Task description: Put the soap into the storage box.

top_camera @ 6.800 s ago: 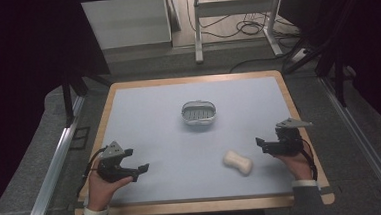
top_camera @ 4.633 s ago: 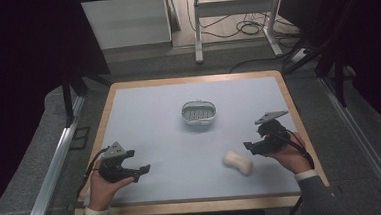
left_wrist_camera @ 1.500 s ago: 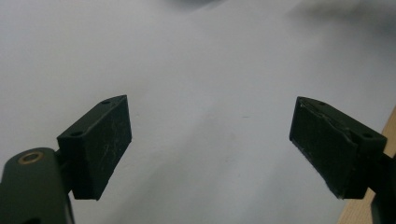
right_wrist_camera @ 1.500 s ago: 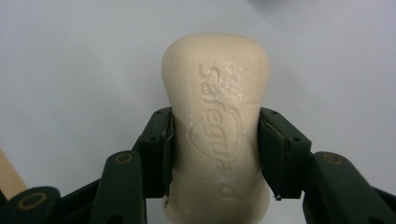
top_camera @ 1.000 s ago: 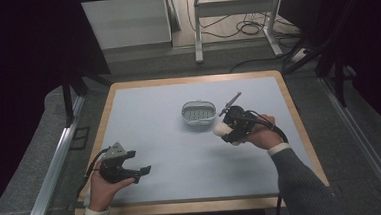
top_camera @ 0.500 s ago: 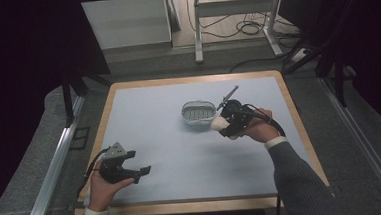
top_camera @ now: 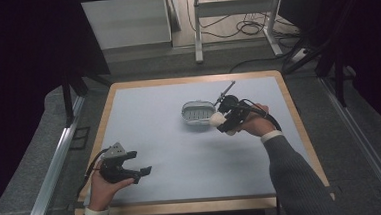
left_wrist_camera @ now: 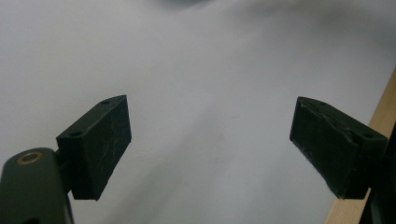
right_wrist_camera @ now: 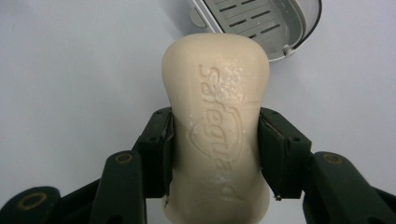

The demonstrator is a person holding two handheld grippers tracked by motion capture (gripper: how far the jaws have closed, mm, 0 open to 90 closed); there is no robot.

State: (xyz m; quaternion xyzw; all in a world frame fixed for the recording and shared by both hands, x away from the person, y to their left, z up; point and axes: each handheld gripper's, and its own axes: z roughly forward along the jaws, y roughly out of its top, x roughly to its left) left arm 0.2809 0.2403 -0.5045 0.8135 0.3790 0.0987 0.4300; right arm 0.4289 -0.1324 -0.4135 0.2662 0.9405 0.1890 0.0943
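Note:
A cream bar of soap (right_wrist_camera: pixel 215 126) with a stamped brand name is clamped at its waist between the jaws of my right gripper (right_wrist_camera: pixel 215 149). In the high view the soap (top_camera: pixel 216 119) hangs just right of a grey slatted soap dish (top_camera: pixel 197 112) near the middle of the table, with my right gripper (top_camera: pixel 224 120) shut on it. The dish (right_wrist_camera: pixel 266 23) lies just beyond the soap's tip in the right gripper view. My left gripper (top_camera: pixel 135 171) rests open at the front left of the table; its jaws (left_wrist_camera: pixel 210 144) stand wide apart over bare surface.
The pale blue tabletop (top_camera: pixel 154 124) has a wooden rim (top_camera: pixel 184 206). That rim (left_wrist_camera: pixel 373 140) runs close to the left gripper's right jaw. Dark floor, a metal rail (top_camera: pixel 52 171) and table legs surround the table.
My right gripper closed on the soap at the front right, lifted it and carried it left and away to the soap dish's right side. The left gripper stayed still.

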